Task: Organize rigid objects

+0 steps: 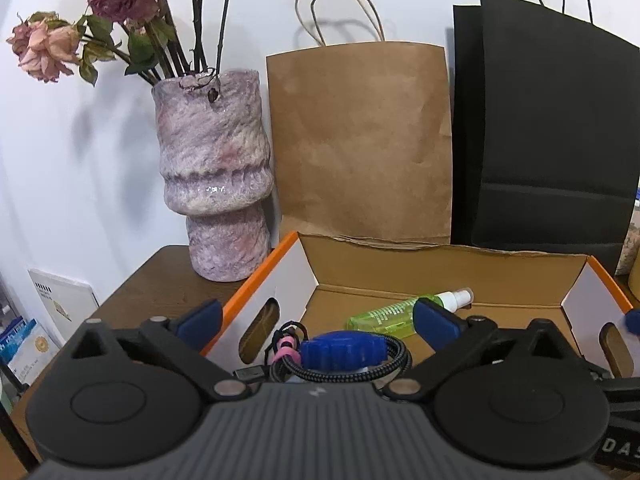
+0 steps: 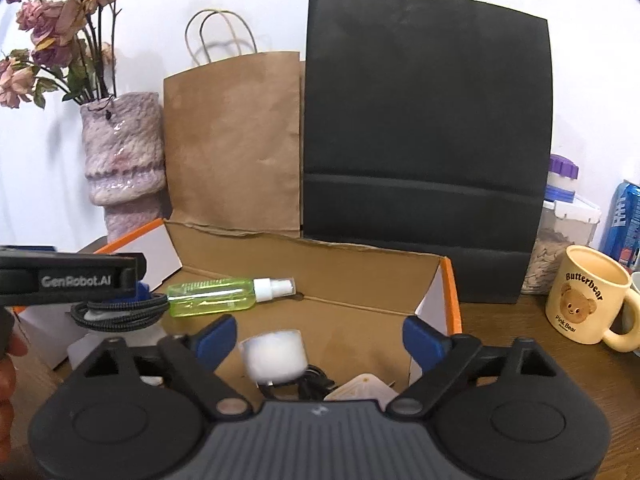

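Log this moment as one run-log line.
left tongs: open over blue knob with cable | right tongs: open over white cylinder | green spray bottle: lying in cardboard box

Vase with dried roses, brown bag, black bag, bear mug.

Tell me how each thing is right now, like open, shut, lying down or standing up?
cardboard box: open on top.
spray bottle: lying on its side in the box, cap on.
left gripper: open, over the blue thing with a coiled cable.
right gripper: open, white cylinder between its fingers.
mug: upright.
black bag: standing.
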`<move>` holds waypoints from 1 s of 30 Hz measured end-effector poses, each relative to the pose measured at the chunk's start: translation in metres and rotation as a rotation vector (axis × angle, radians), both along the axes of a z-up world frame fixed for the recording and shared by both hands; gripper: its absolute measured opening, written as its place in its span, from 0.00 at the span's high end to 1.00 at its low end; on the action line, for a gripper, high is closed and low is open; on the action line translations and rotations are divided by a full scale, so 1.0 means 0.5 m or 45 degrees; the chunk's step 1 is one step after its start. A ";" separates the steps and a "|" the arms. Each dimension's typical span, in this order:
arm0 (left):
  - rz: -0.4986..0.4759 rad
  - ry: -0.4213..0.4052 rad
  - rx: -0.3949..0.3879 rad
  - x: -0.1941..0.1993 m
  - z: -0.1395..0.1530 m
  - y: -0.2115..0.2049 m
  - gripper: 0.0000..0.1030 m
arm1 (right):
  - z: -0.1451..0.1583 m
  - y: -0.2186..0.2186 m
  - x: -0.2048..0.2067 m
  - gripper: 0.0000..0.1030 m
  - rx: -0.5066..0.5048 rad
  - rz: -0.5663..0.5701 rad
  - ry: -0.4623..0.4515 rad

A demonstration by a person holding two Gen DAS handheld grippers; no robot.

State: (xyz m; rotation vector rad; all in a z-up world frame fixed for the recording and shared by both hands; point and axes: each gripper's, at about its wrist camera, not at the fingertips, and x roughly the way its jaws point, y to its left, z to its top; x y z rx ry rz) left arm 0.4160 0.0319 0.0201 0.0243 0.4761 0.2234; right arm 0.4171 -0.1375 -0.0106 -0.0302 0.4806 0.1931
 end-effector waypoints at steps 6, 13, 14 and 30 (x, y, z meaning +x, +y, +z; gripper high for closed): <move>0.004 -0.004 0.002 -0.001 0.001 0.000 0.00 | 0.002 -0.009 -0.002 0.00 0.014 -0.024 -0.015; 0.008 -0.009 -0.001 -0.011 0.001 0.002 0.00 | 0.003 -0.016 -0.003 0.00 0.028 -0.048 -0.016; 0.010 -0.013 -0.003 -0.015 0.001 0.003 0.00 | 0.004 -0.018 -0.005 0.00 0.031 -0.052 -0.017; 0.001 -0.079 -0.002 -0.135 0.024 0.008 0.00 | 0.030 -0.070 -0.106 0.00 0.063 -0.078 -0.070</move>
